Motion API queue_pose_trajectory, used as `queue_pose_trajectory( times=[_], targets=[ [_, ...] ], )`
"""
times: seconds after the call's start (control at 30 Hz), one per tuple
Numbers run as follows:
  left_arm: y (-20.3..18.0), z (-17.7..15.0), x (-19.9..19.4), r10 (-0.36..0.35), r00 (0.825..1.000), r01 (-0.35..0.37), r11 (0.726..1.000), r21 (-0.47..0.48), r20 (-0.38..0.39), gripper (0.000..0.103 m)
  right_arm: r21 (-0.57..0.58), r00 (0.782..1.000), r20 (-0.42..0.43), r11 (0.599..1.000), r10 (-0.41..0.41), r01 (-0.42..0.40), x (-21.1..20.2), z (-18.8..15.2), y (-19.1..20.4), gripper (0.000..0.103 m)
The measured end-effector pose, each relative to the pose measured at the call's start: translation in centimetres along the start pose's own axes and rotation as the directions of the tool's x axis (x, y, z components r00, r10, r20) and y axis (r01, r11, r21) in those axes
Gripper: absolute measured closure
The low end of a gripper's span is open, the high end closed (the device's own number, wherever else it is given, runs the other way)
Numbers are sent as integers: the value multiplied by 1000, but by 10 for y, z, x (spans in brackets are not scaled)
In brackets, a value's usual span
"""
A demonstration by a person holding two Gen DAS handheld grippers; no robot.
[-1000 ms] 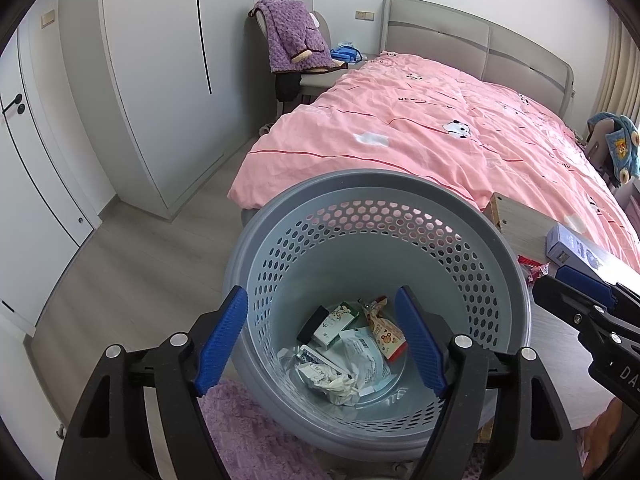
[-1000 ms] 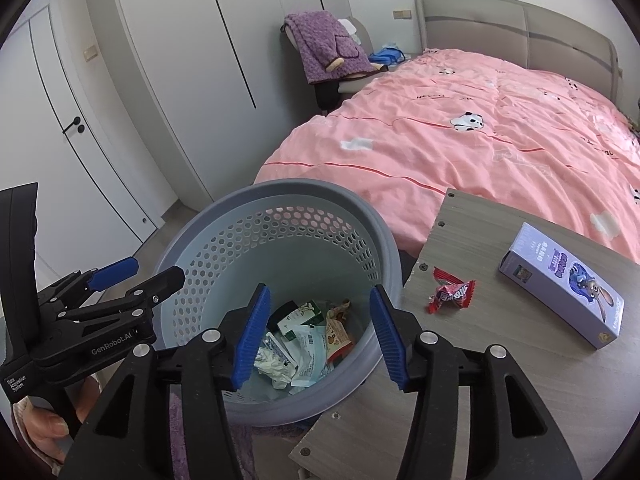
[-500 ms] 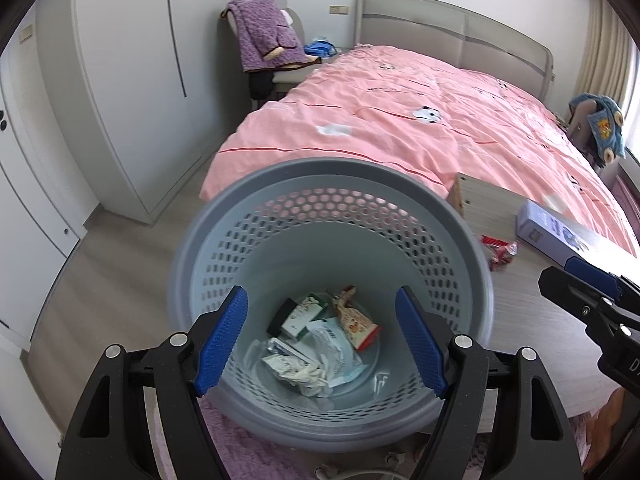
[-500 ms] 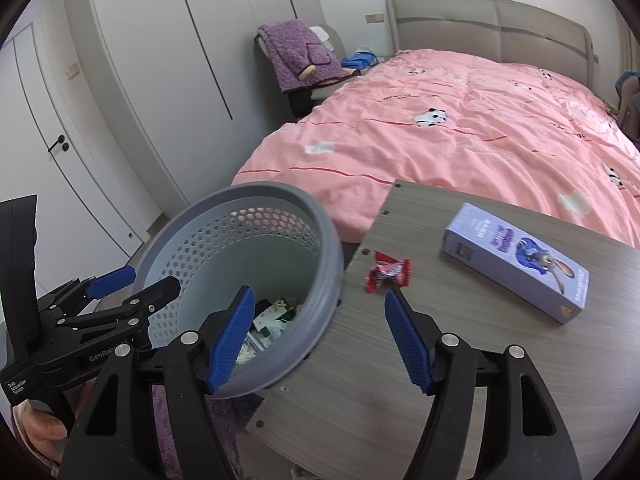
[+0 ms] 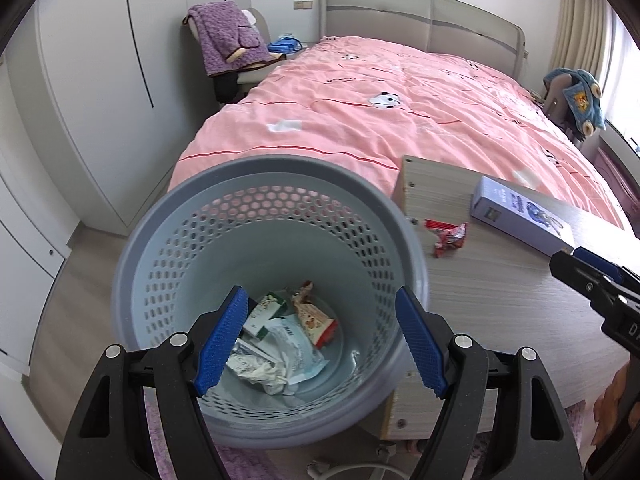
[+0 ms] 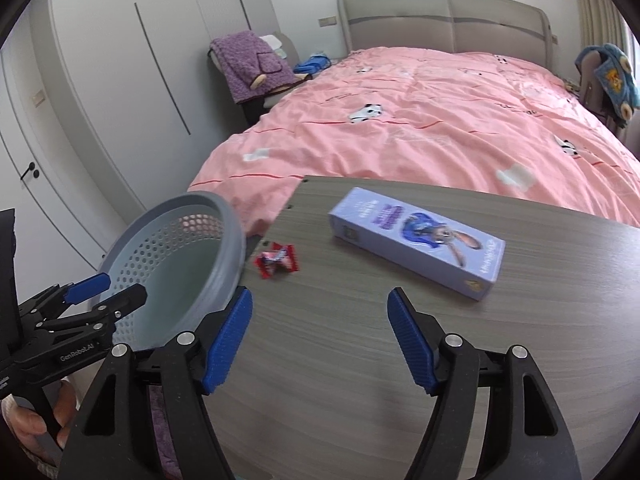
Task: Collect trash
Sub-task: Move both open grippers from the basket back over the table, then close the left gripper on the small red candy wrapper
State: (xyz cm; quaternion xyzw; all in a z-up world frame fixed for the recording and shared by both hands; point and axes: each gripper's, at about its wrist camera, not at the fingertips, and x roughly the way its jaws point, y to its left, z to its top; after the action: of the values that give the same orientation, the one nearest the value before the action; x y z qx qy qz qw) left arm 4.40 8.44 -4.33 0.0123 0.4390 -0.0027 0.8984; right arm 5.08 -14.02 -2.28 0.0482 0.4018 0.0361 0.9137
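A grey-blue perforated trash basket [image 5: 160,220] stands beside the wooden table [image 5: 500,300] and holds several wrappers [image 5: 280,340]. My left gripper [image 5: 320,344] is open and empty above the basket's mouth. A red crumpled wrapper [image 5: 448,236] lies on the table near the basket; it also shows in the right wrist view [image 6: 278,261]. A purple box [image 6: 416,242] lies further right on the table [image 6: 360,360]. My right gripper [image 6: 318,342] is open and empty above the table, short of the wrapper. The basket [image 6: 228,232] is at its left.
A bed with a pink cover [image 6: 420,120] runs behind the table. A chair with a purple blanket [image 5: 228,36] stands by white wardrobes [image 5: 100,80]. A blue plush toy [image 5: 576,96] sits at the right. A purple rug [image 5: 240,460] lies under the basket.
My right gripper has swung right from over the basket to over the table, and its jaws have opened wider. The left gripper has shifted slightly, still over the basket.
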Motion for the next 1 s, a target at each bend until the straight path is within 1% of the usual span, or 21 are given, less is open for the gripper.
queue_pose_trajectory(
  times=[0.2, 0.4, 0.8, 0.93, 1.0],
  targets=[
    [-23, 4, 6, -20, 1000, 20, 999, 34, -15, 30, 24, 999, 12, 999, -34, 34, -5, 2, -30, 34],
    [-47, 12, 14, -44, 999, 45, 997, 60, -28, 30, 62, 999, 23, 998, -33, 32, -14, -1, -51, 34],
    [-96, 33, 45, -73, 997, 76, 991, 112, -28, 30, 125, 1000, 22, 992, -17, 14, -20, -12, -76, 34],
    [-104, 40, 58, -94, 994, 99, 990, 104, -48, 30, 143, 1000, 25, 990, -11, 7, -20, -13, -83, 34],
    [-106, 43, 64, -104, 993, 109, 989, 100, -53, 35, 149, 1000, 28, 989, -11, 7, -20, -12, -85, 34]
  ],
)
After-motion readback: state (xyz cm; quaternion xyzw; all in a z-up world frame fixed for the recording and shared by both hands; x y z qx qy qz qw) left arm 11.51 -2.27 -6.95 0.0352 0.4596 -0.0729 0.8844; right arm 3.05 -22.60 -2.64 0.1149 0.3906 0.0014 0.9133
